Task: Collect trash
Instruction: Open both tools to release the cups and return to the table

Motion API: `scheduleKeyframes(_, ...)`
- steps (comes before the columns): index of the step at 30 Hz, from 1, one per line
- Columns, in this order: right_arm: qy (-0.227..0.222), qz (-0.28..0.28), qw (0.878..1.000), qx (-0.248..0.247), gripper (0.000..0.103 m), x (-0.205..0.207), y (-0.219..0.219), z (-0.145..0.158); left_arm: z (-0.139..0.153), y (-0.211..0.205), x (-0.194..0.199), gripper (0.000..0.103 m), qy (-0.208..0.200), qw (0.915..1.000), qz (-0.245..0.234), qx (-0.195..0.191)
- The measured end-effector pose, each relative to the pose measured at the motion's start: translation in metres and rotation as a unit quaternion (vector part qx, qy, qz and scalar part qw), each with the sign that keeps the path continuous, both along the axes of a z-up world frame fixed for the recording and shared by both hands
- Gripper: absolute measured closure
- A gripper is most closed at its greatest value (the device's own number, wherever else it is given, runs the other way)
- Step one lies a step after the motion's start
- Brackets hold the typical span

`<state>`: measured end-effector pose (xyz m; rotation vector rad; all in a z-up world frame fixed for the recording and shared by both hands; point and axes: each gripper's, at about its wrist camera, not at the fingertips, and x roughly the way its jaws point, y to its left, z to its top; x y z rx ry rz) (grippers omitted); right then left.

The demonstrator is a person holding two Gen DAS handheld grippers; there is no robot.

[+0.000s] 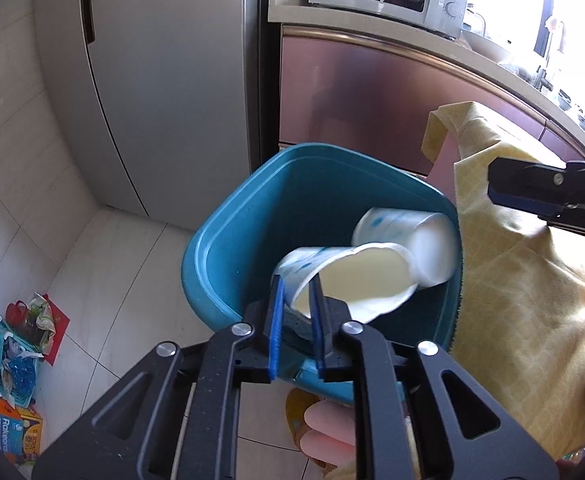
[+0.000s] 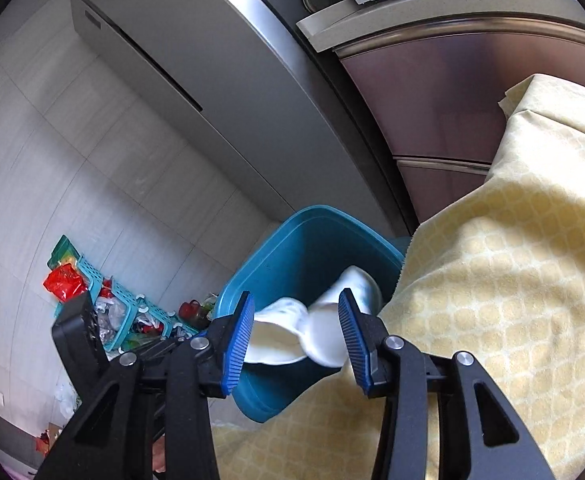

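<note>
Beside the fridge (image 1: pixel 152 92) — teal bin (image 1: pixel 228 248) on pale floor tiles (image 1: pixel 104 280).

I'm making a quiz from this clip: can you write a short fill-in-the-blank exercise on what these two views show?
1. Both paper cups lie over the open top of the ____ bin.
2. The left gripper has its fingers on either side of the rim of a paper ____.
3. The cloth beside the bin is ____.

Missing words: blue; cup; yellow
</note>
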<state>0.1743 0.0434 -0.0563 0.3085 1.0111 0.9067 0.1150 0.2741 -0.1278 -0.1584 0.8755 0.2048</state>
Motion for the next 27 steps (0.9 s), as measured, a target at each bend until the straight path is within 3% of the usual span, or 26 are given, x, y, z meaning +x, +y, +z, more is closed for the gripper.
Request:
scheduleKeyframes(9,0.001,0.0,1.0,0.013,0.06,-0.004,-0.011,0.003,-0.013,-0.001,0.006,0.083,0.003,0.9999,0.006,-0.013)
scheduleKeyframes(16,-0.013,-0.003,1.0,0.023,0.06,-0.019,-0.032,0.015,0.002,-0.012,-0.009,0.074,-0.024,0.9996,-0.007,-0.011)
scheduleKeyframes(22,-0.047,-0.02,0.998,0.028,0.055,-0.04,-0.066,0.036,0.032,-0.042,-0.019,0.064,-0.07,0.9962,-0.049,-0.016)
scheduleKeyframes(27,-0.082,-0.047,0.995,0.02,0.055,-0.059,-0.104,0.052,0.056,-0.083,-0.022,0.059,-0.102,0.9881,-0.113,-0.022)
